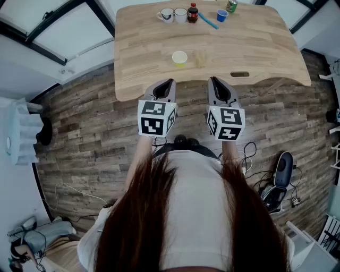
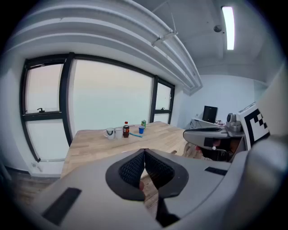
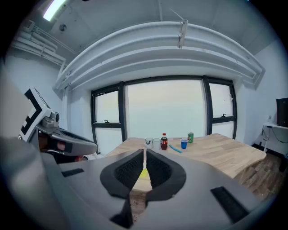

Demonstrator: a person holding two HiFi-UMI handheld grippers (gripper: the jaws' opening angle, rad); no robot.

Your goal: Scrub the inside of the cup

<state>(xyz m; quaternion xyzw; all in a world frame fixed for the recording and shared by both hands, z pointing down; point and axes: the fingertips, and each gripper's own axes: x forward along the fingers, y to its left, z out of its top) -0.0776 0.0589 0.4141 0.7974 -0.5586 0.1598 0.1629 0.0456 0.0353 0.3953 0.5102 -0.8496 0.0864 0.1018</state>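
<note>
Left claw (image 2: 144, 152) fully shut, nothing in it; right claw (image 3: 144, 152) same, pads together, empty; both sit side by side just short of the near edge of the surface (image 1: 265, 53). Cup (image 1: 179, 58) stands upright, mouth up, alone on the near-middle of the surface, ahead of and between the two claws, well apart from both. Risks, as judged: going in with shut claws would just shove the cup; it looks small and light with a thin wall, so a hard pinch could dent it, and scrubbing with no second hold could tip it or skate it toward the edge. Blue stick (image 1: 208, 21), likely the scrubber, lies in the far row just beside the bottle (image 1: 193, 13) and blue cup (image 1: 222, 15), with a mug (image 1: 167, 15) and a green can (image 1: 231, 5) near, so a long reach could knock the tall ones over. Materials: claw shells smooth matte grey plastic, pads black with a fine grid texture, tapering to a point; marker cubes (image 1: 155, 118) hard, black on white. Cup yellow, round, slightly tapered, pale inside, plastic or paper, cannot tell which. Surface pale wood planks, smooth, rounded corners, one slot (image 1: 240, 74) near its front right. Floor (image 1: 79, 138) darker wood planks
</note>
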